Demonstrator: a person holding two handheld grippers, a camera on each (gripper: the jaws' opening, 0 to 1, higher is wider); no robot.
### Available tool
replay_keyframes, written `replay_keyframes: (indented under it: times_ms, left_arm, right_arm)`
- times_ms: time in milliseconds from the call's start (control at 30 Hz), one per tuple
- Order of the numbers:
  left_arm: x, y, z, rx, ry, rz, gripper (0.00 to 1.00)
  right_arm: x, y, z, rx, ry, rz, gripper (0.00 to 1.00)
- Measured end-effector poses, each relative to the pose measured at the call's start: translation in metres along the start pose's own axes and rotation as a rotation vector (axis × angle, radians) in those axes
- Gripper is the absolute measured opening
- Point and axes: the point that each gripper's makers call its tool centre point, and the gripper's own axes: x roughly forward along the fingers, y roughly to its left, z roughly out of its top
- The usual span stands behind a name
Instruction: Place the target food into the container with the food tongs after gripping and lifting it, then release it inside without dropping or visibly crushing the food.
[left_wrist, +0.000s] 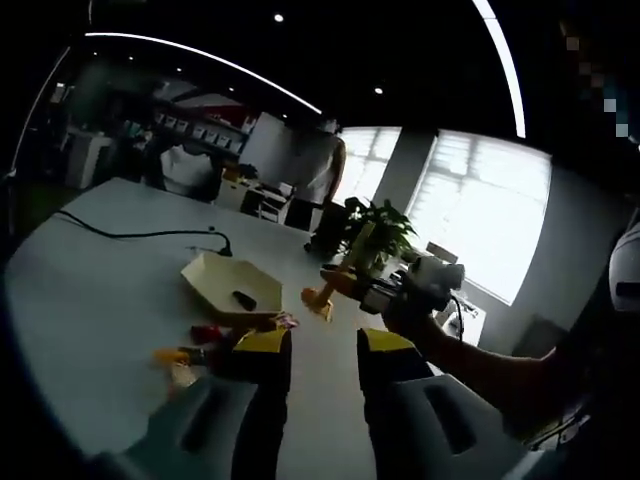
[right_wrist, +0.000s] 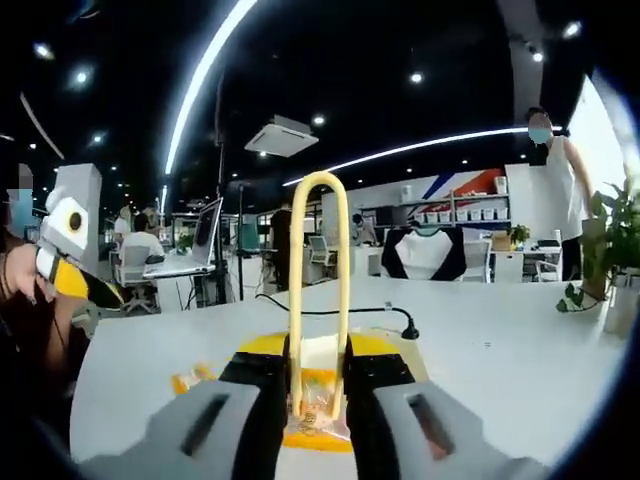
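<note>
While the right gripper (right_wrist: 318, 395) has its two jaws pressed against the arms of a pair of yellow food tongs (right_wrist: 318, 290), the looped end of the tongs stands up above the jaws in the right gripper view and the tips point down toward a small packet of food (right_wrist: 315, 415) lying between them on the white table (right_wrist: 500, 350). Whether the tips already touch the packet cannot be told, as the jaws hide that part. Just beside it, to the left, lies another small orange packet (right_wrist: 190, 380). In the left gripper view, the left gripper (left_wrist: 322, 360) hovers with its jaws spread apart and nothing between them. Beyond them sits a pale six-sided container (left_wrist: 232, 282) with something small and dark inside, and a scatter of small wrapped snacks (left_wrist: 210, 340) lies near its closer edge. A black cable (left_wrist: 140, 236) trails across the table behind it. The task looks to be at the gripping stage, with no food yet in the container. Next, the tongs likely need a gentle squeeze on the packet, a clean lift, and a carry across to the container.
</note>
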Motion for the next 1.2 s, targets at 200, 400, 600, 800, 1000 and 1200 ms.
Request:
replay_keyframes:
  times_ms: [200, 400, 600, 800, 1000, 1200]
  left_arm:
    - [-0.002, -0.002, -0.006, 0.003, 0.011, -0.003, 0.28]
    - [0.001, -0.005, -0.009, -0.007, 0.023, -0.024, 0.27]
    - [0.001, -0.004, -0.009, 0.024, 0.028, -0.012, 0.27]
    - [0.001, -0.004, -0.012, 0.064, 0.039, 0.000, 0.27]
    - [0.002, -0.004, -0.014, 0.081, 0.055, 0.009, 0.27]
    - [0.000, -0.002, -0.014, 0.134, 0.063, 0.031, 0.29]
  right_arm:
    - [0.030, -0.025, 0.008, 0.008, -0.016, -0.038, 0.15]
    - [0.075, -0.055, -0.009, 0.003, 0.038, -0.064, 0.16]
    - [0.098, -0.074, -0.040, 0.008, 0.138, -0.087, 0.16]
    - [0.103, -0.076, -0.053, 0.015, 0.163, -0.081, 0.15]
    - [0.102, -0.074, -0.065, 0.023, 0.198, -0.073, 0.18]
    - [0.098, -0.075, -0.052, 0.020, 0.151, -0.080, 0.21]
